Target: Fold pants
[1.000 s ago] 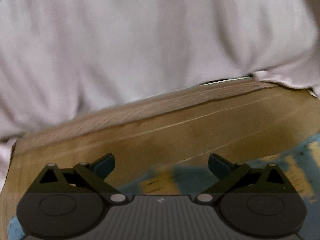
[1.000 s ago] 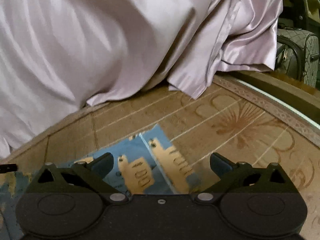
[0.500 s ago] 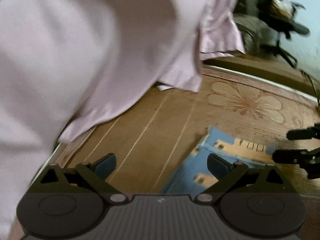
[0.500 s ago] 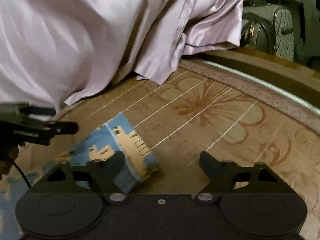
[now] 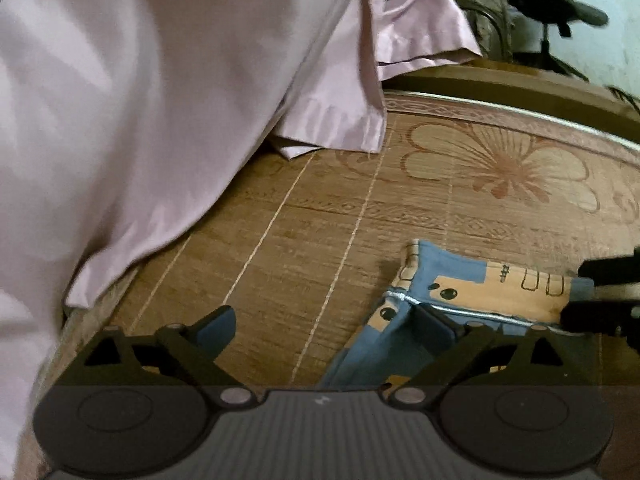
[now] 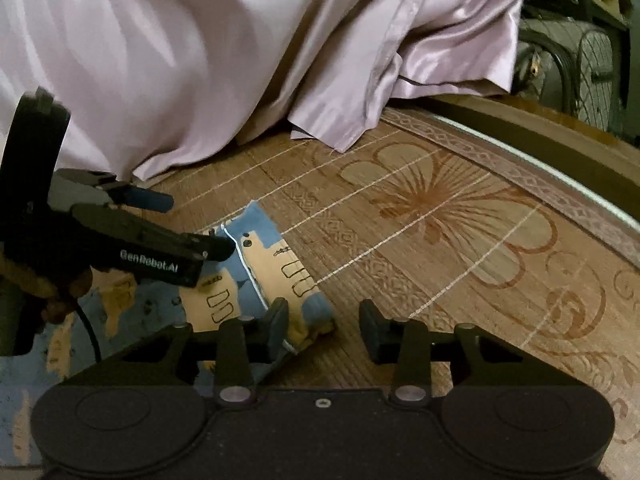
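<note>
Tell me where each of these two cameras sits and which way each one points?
Left wrist view: rides the left tongs, looking along them over the bamboo mat toward the pink bedding; the right tongs poke in at the right edge.
Right wrist view: rides the right tongs, facing the same way; the left tongs and a hand show at left.
Both share the blue patterned pants, mat and bedding.
</note>
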Demonstrator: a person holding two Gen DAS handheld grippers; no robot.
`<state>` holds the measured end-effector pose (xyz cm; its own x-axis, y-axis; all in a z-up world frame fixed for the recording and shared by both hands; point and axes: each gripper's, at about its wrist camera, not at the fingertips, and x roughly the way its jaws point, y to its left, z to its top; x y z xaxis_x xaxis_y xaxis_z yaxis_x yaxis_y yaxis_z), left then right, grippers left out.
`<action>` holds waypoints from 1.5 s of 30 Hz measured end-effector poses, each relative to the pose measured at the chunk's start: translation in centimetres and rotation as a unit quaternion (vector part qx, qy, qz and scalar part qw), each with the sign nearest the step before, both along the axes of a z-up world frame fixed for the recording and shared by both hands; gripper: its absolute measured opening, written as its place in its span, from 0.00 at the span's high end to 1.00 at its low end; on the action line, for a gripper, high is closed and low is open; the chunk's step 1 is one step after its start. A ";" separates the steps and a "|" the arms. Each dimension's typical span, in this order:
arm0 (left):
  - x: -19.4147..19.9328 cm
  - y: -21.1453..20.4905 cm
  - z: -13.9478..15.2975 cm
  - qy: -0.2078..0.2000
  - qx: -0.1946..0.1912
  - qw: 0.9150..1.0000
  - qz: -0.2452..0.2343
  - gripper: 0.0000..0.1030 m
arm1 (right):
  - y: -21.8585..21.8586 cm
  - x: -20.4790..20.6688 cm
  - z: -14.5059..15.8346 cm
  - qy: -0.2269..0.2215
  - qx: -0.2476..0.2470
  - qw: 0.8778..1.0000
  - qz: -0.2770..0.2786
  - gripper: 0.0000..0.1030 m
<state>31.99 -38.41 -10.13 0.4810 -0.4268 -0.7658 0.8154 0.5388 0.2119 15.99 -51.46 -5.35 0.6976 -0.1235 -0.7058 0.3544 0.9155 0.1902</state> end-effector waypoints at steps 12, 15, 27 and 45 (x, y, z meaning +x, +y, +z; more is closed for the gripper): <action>3.0 2.3 3.0 0.121 -0.078 0.988 0.063 0.07 | 3.6 -0.1 1.6 -0.036 -0.091 0.993 0.066 0.89; 4.4 3.8 4.0 0.193 -0.123 0.969 0.091 0.07 | 5.1 -0.1 2.0 -0.042 -0.127 0.986 0.097 0.89; 5.3 0.5 3.2 0.338 -0.096 0.928 0.127 0.43 | 8.5 0.0 1.7 -0.043 -0.181 0.965 0.183 0.90; 2.4 -4.4 2.8 0.306 -0.004 0.940 0.153 0.88 | 10.4 -0.2 1.4 -0.034 -0.189 0.952 0.239 0.93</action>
